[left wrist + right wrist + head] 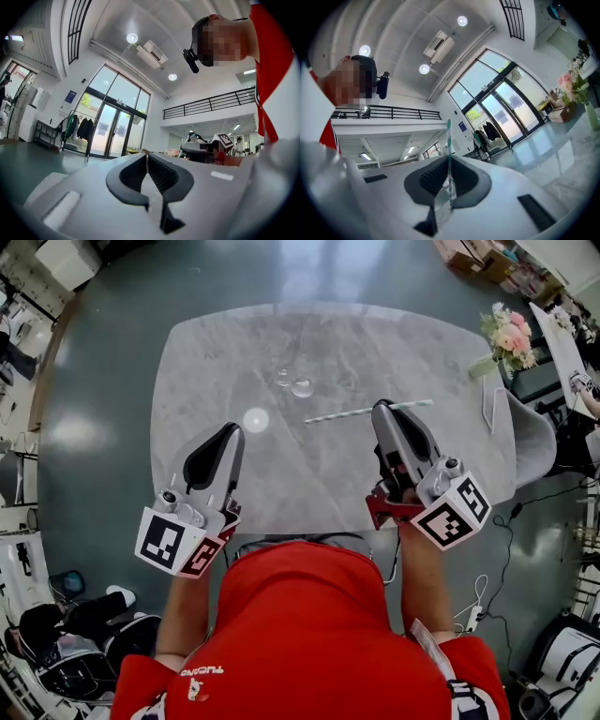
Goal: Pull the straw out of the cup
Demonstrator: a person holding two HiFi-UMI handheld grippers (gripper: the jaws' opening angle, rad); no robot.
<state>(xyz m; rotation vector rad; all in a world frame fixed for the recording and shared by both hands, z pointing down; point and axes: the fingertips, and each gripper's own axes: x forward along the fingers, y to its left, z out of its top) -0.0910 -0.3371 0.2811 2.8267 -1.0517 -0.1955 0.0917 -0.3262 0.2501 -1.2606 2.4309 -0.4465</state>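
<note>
In the head view a clear glass cup [301,386] stands on the marble table [234,343], towards its far middle. A white straw with green stripes [342,414] hangs level above the table, right of the cup and out of it. My right gripper [382,408] is shut on the straw near its right end. In the right gripper view the straw [448,136] sticks up from between the closed jaws of that gripper [449,161]. My left gripper [231,430] is shut and holds nothing, nearer to me and left of the cup; its jaws [147,157] meet in the left gripper view.
A bunch of pink flowers [509,335] stands at the table's far right corner, also seen as flowers [573,87] in the right gripper view. A grey chair [534,439] is beside the table's right edge. Cables and equipment lie on the floor around the table.
</note>
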